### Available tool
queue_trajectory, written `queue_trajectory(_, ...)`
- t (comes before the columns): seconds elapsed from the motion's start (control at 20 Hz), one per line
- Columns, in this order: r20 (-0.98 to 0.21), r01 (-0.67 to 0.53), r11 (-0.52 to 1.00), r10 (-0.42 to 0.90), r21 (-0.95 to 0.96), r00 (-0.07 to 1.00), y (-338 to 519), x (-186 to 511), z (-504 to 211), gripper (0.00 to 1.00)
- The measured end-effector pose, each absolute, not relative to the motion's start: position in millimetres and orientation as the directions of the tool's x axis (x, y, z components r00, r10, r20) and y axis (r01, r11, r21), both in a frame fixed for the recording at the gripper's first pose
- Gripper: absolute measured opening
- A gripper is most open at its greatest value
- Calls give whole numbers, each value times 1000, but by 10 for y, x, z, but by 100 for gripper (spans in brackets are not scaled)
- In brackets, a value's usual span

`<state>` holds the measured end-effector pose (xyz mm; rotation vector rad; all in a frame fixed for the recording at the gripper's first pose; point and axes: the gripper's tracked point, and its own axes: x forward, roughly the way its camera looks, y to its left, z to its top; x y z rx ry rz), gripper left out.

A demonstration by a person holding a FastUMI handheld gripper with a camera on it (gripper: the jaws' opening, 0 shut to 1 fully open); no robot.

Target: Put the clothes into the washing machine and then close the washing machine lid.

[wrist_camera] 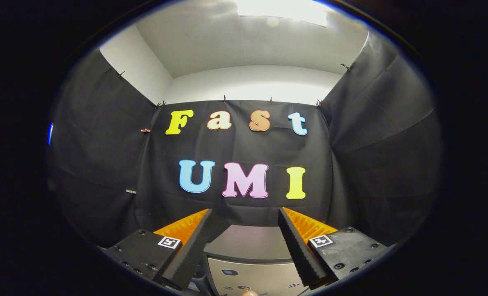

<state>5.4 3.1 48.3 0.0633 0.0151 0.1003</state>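
Observation:
My gripper [245, 213] is open, its two fingers spread wide with nothing between them. It is held high and level, facing the booth's black back wall. Below and between the fingers lies the top of a grey washing machine [248, 246], with its flat lid surface and a control panel [252, 279] with small buttons nearer to me. The lid looks down flat. No clothes appear in this view.
Black cloth walls [96, 164] enclose the booth on the left, back and right. White wall and ceiling with a bright lamp [285, 10] rise above the cloth. A small pale rounded object [249, 293] peeks in at the machine's near edge.

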Motion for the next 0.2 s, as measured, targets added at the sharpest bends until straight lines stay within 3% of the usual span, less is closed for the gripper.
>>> queue_trajectory(0.2, -6, -87, 994, 87, 64, 996, 1, 59, 513, 98)
